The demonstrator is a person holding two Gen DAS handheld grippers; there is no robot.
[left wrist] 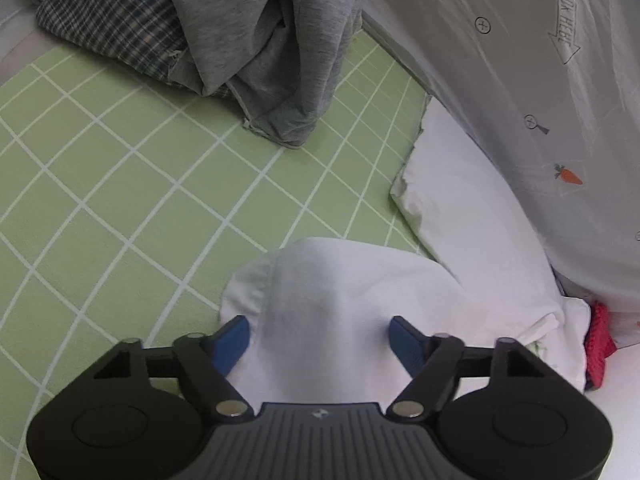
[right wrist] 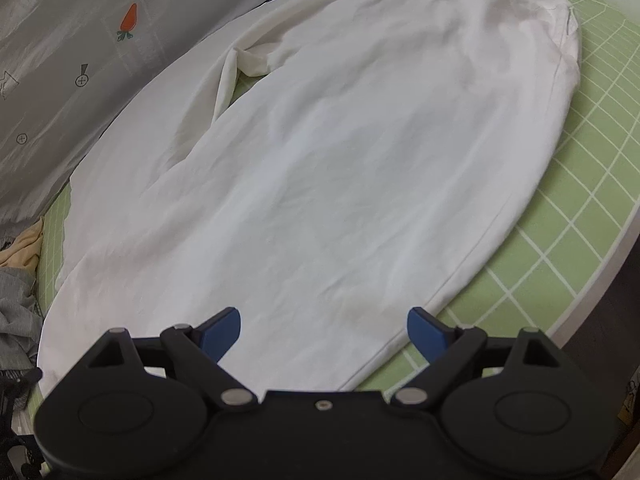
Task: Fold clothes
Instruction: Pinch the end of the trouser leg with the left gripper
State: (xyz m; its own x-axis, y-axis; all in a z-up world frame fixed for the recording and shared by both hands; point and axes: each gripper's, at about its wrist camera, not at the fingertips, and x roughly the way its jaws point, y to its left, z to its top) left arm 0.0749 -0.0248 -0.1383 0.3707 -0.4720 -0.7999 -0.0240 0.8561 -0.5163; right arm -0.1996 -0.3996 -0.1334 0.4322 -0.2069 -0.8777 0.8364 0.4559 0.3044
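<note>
Lying smooth, white cotton garment [right wrist: 340,152] covers green gridded mat [right wrist: 580,208]

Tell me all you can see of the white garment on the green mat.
The white garment looks like soft, plain cotton, lightly wrinkled. It lies spread flat on the green grid mat, one sleeve folded inward, a hem seam along its edge. A raised fold of it stands between the left gripper's blue fingers.
</note>
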